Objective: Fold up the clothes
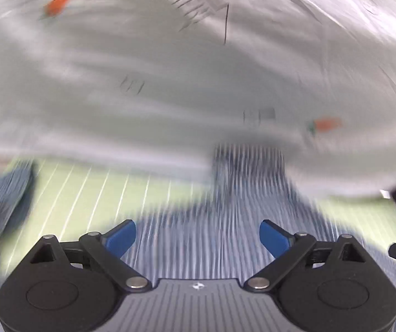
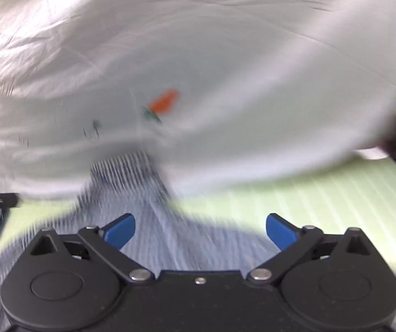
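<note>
No writing can be read: the dark marks printed on the white cloth (image 1: 170,77) are smeared by motion blur, and the only mark on the left gripper (image 1: 198,235) is a small pale emblem on its grey ribbed body, too small to make out.

The white cloth fills the upper part of both views. Two orange carrot-like prints with green tops show on it in the left wrist view; the right wrist view shows one whole and a sliver of another at its left edge.

One blue-and-white striped garment (image 1: 225,235) lies on the pale green lined surface (image 1: 87,193), running out from under the near edge of the white cloth and passing beneath both grippers. A second, blurred blue piece of clothing (image 1: 1,207) lies to the left of the striped garment.

The left gripper's two blue fingers stand wide apart above the striped garment, holding nothing. The right gripper (image 2: 200,229) is likewise spread wide and empty, over the striped garment's right part, beside bare green surface.

Each view catches a dark bit of the other gripper at its edge.
</note>
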